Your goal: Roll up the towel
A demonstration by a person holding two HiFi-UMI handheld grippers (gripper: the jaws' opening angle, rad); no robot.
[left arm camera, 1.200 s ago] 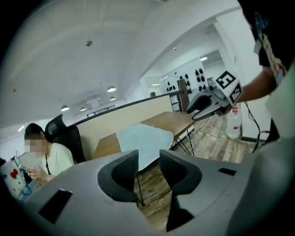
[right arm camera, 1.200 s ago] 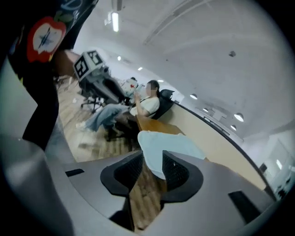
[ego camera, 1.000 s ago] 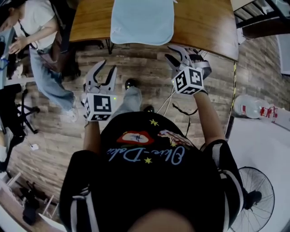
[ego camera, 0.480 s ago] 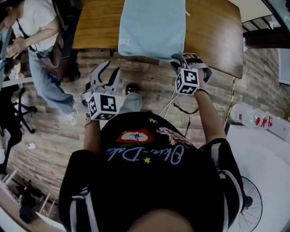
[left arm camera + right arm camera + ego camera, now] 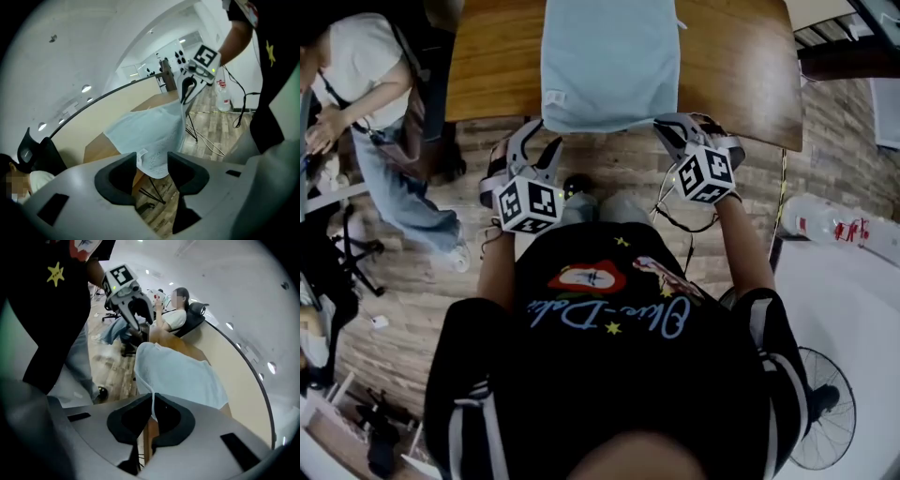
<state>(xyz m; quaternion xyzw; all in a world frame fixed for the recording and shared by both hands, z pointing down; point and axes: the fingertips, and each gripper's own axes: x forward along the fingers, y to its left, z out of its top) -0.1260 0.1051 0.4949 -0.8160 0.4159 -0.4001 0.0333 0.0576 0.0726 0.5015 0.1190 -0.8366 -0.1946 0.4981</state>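
At table (image 5: 741, 66) edge, right claw (image 5: 153, 418) just closed on towel (image 5: 609, 56); left claw (image 5: 152, 170), just opening, straddles it.

Soft matt terry-cloth towel (image 5: 609, 61); smooth varnished wooden table (image 5: 731, 66)

Head overhead; gripper views near towel (image 5: 609, 61)

Pale blue cursive lettering was seen across the black shirt (image 5: 600, 319), but it could not be read with certainty. Square black-and-white markers were borne by the left gripper's cube (image 5: 530, 204) and the right gripper's cube (image 5: 705, 175). No print could be read on the small tag (image 5: 553, 97) at the edge of the towel (image 5: 609, 56).
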